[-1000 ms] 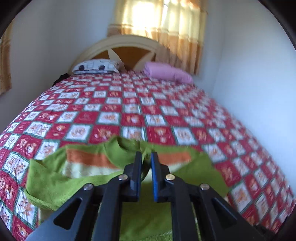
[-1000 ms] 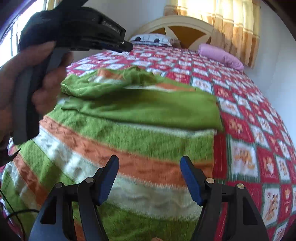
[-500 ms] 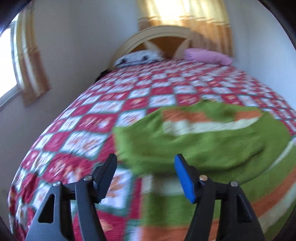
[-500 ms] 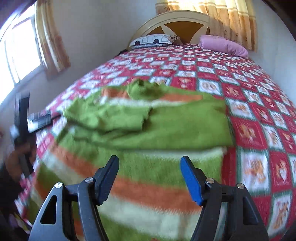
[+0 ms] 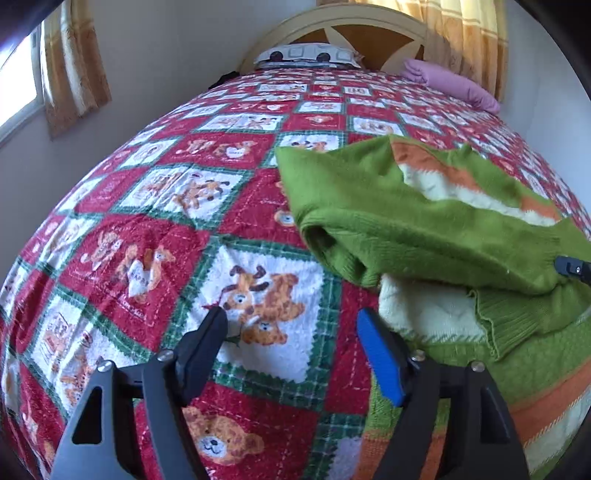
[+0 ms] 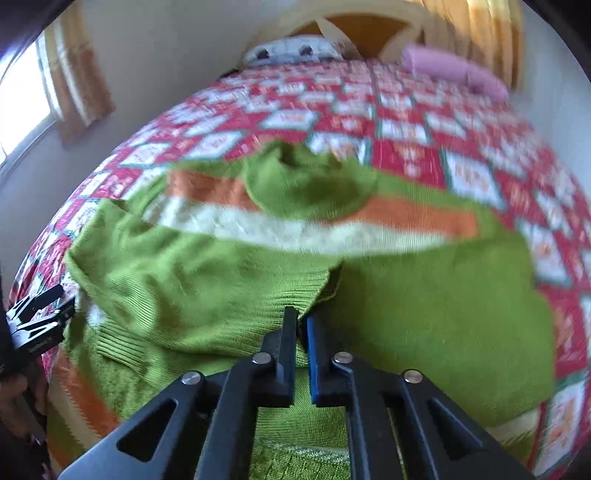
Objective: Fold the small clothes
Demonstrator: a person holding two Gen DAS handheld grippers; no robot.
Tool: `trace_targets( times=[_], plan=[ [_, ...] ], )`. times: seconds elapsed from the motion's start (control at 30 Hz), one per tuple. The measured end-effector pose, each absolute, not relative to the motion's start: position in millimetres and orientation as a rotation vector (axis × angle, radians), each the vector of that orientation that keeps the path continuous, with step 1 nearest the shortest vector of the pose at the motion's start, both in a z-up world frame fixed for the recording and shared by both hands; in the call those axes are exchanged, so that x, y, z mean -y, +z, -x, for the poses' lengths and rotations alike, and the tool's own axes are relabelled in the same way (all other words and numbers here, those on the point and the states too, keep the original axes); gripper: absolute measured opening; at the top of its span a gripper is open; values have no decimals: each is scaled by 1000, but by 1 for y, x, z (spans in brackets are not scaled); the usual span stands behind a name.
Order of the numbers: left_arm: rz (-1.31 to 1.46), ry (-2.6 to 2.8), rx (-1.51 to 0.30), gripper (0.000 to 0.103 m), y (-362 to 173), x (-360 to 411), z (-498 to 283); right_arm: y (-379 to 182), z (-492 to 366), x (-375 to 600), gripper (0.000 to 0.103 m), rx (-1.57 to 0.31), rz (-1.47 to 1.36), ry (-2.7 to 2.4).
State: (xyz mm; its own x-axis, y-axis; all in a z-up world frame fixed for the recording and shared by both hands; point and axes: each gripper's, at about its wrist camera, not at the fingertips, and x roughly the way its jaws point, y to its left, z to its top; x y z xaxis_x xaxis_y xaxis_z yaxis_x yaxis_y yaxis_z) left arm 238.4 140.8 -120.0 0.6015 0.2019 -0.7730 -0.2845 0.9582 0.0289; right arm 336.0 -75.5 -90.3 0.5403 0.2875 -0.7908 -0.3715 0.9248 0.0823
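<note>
Left hand-held gripper (image 5: 291, 336): jaws wide apart, nothing between them, hovering over bare quilt (image 5: 155, 229) just beside the sweater's left side. Blue pad of the right finger close to the white stripe at the garment's edge, not touching as far as can be told.

Sweater (image 6: 280, 273), green with orange and white stripes, lying toward the foot edge of the bed (image 5: 258, 110), collar pointing to the headboard (image 5: 354, 26). Both sleeves apparently folded in across the chest, the left one bunched into a thick roll.

Right hand-held gripper (image 6: 301, 325): jaws nearly closed, pressed into the middle of the garment near a ribbed cuff (image 6: 295, 291). Cannot tell for sure, through the motion blur, whether cloth is pinched between the fingers or merely lies beneath them.

Step in hand, by judgement: sleeves in, tidying the centre before the lengthwise fold. Roughly midway through this garment.

Next move, probably: left gripper in and down onto the near left part of the hem, right onto the near right part, then both lifted together toward the collar. Needs a pinch through all layers and even travel, lest the loose left sleeve slide out.

Further right, near the headboard: pillow (image 5: 306, 55) and pink bundle (image 5: 450, 81), well apart from the work.
</note>
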Motion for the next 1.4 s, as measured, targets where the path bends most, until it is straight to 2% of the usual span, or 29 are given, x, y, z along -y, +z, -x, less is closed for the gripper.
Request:
trace_targets(
  times=[0.2,0.27,0.47,0.57,0.73,0.87,0.97,1.13,1.3,1.4],
  plan=[
    [87,290,-886,80,-122,-138,-234,-27,-318,93,3,-693,202,307],
    [80,296,-888,80,-122,-138,-234,-18,-319,102,3,-669,210,279],
    [64,310,-877,82,-120,-139,-236,-54,-332,122,4,-756,192,230],
    [65,288,-816,82,-105,-137,-230,-66,-334,129,4,-766,167,234],
    [-39,221,-767,82,-82,-114,-249,-48,-329,124,4,-696,178,260],
    [-116,226,-840,82,-98,-108,-289,-19,-314,123,3,-592,192,257],
    [-100,254,-906,90,-115,-117,-302,-4,-308,127,3,-550,191,257],
    [-80,350,-882,93,-111,-133,-286,-30,-311,138,3,-613,204,231],
    [-112,339,-858,93,-113,-125,-268,-92,-309,157,4,-826,212,267],
    [-99,275,-882,93,-110,-122,-254,-97,-295,177,7,-835,213,243]
  ],
)
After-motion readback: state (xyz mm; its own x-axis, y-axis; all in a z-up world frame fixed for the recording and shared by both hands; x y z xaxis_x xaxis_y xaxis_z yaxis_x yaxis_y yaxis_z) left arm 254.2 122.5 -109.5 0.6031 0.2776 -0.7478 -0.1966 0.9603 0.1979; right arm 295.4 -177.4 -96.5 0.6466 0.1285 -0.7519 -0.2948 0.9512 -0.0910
